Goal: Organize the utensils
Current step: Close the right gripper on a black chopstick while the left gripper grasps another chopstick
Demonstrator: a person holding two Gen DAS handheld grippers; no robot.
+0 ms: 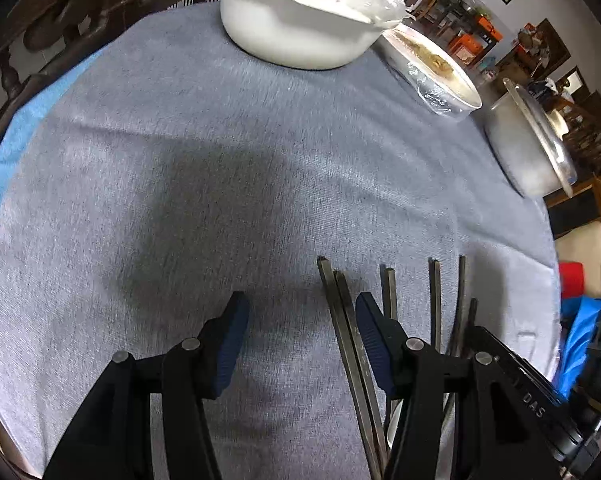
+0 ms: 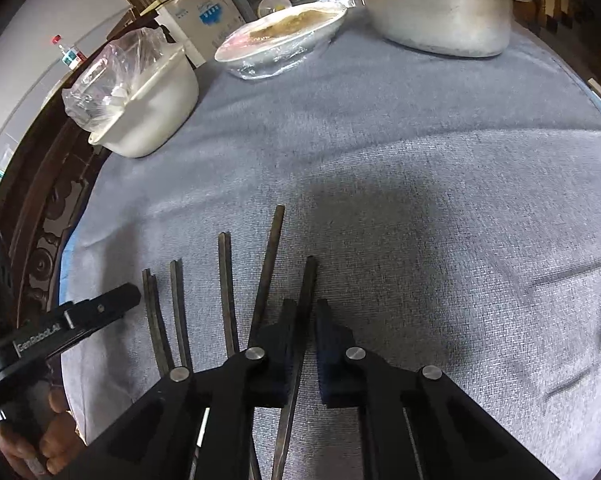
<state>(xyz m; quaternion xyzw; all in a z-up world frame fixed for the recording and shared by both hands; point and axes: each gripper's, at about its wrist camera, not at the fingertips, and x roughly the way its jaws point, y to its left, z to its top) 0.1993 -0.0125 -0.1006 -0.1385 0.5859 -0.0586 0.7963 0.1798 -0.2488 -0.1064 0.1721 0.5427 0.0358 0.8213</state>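
Several dark chopsticks (image 1: 435,296) lie side by side on the grey tablecloth (image 1: 180,152), pointing away from me. My left gripper (image 1: 300,312) hangs open over the cloth. A pair of chopsticks (image 1: 334,300) runs just inside its right finger (image 1: 370,328), and the pads do not press on them. In the right wrist view, my right gripper (image 2: 306,308) is shut on one chopstick (image 2: 309,276), which runs between its two fingers. Another chopstick (image 2: 272,248) slips under its left finger. More chopsticks (image 2: 225,280) lie to the left.
At the far side stand a white pot with a plastic bag (image 1: 300,36), a film-wrapped dish (image 1: 432,76) and a lidded metal pot (image 1: 532,148). Carved dark wood (image 1: 40,28) borders the left. A hand (image 2: 44,440) holds the left tool's black body (image 2: 96,312).
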